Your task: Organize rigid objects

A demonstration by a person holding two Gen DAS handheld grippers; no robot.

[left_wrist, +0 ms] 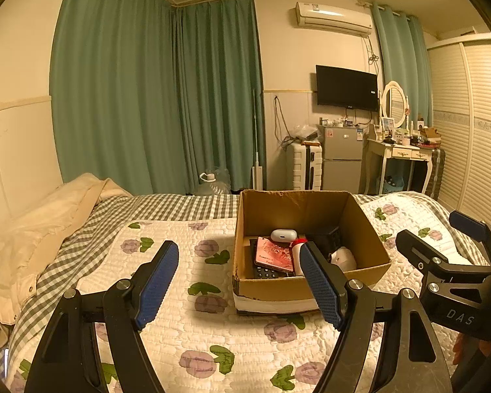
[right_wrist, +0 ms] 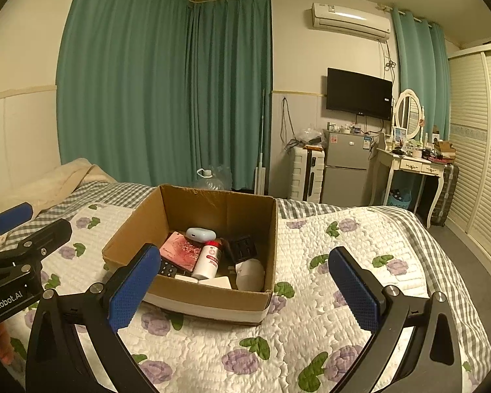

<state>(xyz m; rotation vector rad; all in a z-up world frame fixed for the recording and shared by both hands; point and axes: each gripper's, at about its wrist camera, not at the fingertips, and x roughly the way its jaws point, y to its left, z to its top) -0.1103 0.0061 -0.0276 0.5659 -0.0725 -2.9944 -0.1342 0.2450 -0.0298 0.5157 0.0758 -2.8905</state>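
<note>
An open cardboard box (left_wrist: 366,226) (right_wrist: 127,229) stands on the flowered quilt. In it lie a white earbud case (left_wrist: 283,235) (right_wrist: 200,234), a pink phone (left_wrist: 275,254) (right_wrist: 180,251), a white bottle with a red cap (right_wrist: 209,258), a black calculator (left_wrist: 265,272), a black item (right_wrist: 244,245) and a white rounded object (left_wrist: 343,258) (right_wrist: 251,273). My left gripper (left_wrist: 239,281) is open and empty, just in front of the box. My right gripper (right_wrist: 242,288) is open and empty, near the box's front edge. Each gripper shows at the side of the other's view.
The bed's quilt (left_wrist: 193,337) (right_wrist: 327,294) spreads all round the box. A cream blanket (left_wrist: 39,229) lies at the left. Beyond the bed stand green curtains, a suitcase (left_wrist: 304,167), a small fridge (left_wrist: 342,157), a dressing table (right_wrist: 412,167) and a wardrobe (right_wrist: 474,150).
</note>
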